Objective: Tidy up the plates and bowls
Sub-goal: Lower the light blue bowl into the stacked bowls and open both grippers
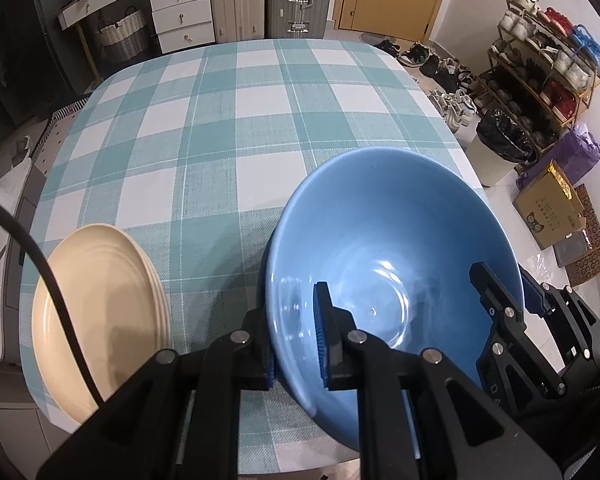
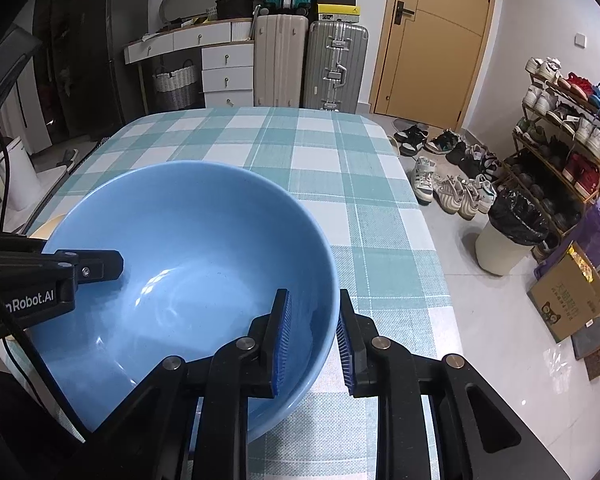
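Blue bowl (image 1: 384,264) sits at the near right part of the counter (image 1: 228,120), w/ both grippers straddling its rim on opposite sides. Left gripper (image 1: 296,344): fingers closed on the near-left wall, one pad inside, one outside, pads look pressed to it. Right gripper (image 2: 314,340): fingers also astride the rim, but a sliver of gap shows btwn the outer pad and the wall, so that hold looks slack; can't confirm firm contact. Risk: if the bowl gets lifted now, a loose right side would leave the weight on the left pinch alone, and glazed ceramic could pivot or slide out and drop on the counter. Bowl is also near the counter's front edge, so a nudge toward the person could tip it off. Pulling the two grippers unevenly could twist the rim out of the pads. Beige plates (image 1: 100,312), a short stack, lie just left of the bowl, apart from it; swinging the bowl left too low could clip them. Contents: bowl empty, only glare inside; top plate bare.
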`<state>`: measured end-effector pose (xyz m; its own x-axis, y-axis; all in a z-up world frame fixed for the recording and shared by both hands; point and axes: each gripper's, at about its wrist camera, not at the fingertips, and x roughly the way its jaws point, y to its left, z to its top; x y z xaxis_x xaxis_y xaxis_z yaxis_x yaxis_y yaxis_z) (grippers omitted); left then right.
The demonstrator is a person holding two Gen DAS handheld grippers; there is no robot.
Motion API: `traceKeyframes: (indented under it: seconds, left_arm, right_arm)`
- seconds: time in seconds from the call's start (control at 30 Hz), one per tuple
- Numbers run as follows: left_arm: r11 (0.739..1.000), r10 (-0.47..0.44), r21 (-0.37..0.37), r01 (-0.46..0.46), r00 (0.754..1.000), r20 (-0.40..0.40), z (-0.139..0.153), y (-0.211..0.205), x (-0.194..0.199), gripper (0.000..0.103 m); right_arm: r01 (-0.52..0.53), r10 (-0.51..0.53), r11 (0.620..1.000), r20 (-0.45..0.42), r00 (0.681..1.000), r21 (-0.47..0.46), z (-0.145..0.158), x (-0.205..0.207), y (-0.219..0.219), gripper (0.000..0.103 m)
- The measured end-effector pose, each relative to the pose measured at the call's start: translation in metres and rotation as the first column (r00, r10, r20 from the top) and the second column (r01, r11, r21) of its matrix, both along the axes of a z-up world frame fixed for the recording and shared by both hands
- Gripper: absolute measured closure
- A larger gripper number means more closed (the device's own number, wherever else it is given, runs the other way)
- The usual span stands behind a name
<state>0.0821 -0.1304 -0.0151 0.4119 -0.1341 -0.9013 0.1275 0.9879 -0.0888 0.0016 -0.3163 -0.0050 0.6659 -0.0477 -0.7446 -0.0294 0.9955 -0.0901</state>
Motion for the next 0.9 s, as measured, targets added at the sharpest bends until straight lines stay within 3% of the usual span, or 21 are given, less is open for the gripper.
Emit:
traceKeyframes:
  seconds: [0.17, 0.57, 0.63, 0.67, 0.73, 0.9]
  left_arm:
    - [1.0, -0.006, 0.014, 0.006, 1.0, -0.012, 0.003, -0.001, 0.001, 0.089]
    - [0.998, -0.01, 0.064, 0.009, 1.0, 0.009, 0.013, -0.001, -0.005, 0.087]
    - [0.991, -0.002, 0.136, -0.003, 0.999, 0.039, 0.018, -0.003, -0.006, 0.059]
    - [0.989, -0.017, 0.15, 0.007, 0.998, 0.066, 0.023, -0.004, -0.007, 0.054]
    - [0.989, -0.028, 0.148, 0.015, 0.996, 0.085, 0.028, -0.001, -0.009, 0.055]
    - [0.992, -0.019, 0.129, 0.014, 0.999, 0.042, 0.019, 0.007, -0.005, 0.055]
  right_arm:
    - [0.009, -0.008, 0.999, 0.012, 1.0, -0.032, -0.002, -0.001, 0.0, 0.081]
    - [0.023, -0.023, 1.0, -0.002, 1.0, 0.005, -0.005, 0.001, -0.005, 0.081]
    - [0.026, -0.026, 1.0, 0.0, 1.0, -0.013, -0.004, 0.001, -0.004, 0.081]
    - [0.026, -0.026, 1.0, 0.006, 1.0, -0.015, -0.003, 0.001, -0.003, 0.081]
    - [0.033, -0.033, 0.999, 0.01, 0.999, -0.008, -0.002, 0.0, -0.002, 0.081]
    - [0.047, -0.048, 0.996, 0.011, 0.999, 0.071, 0.004, -0.001, -0.011, 0.081]
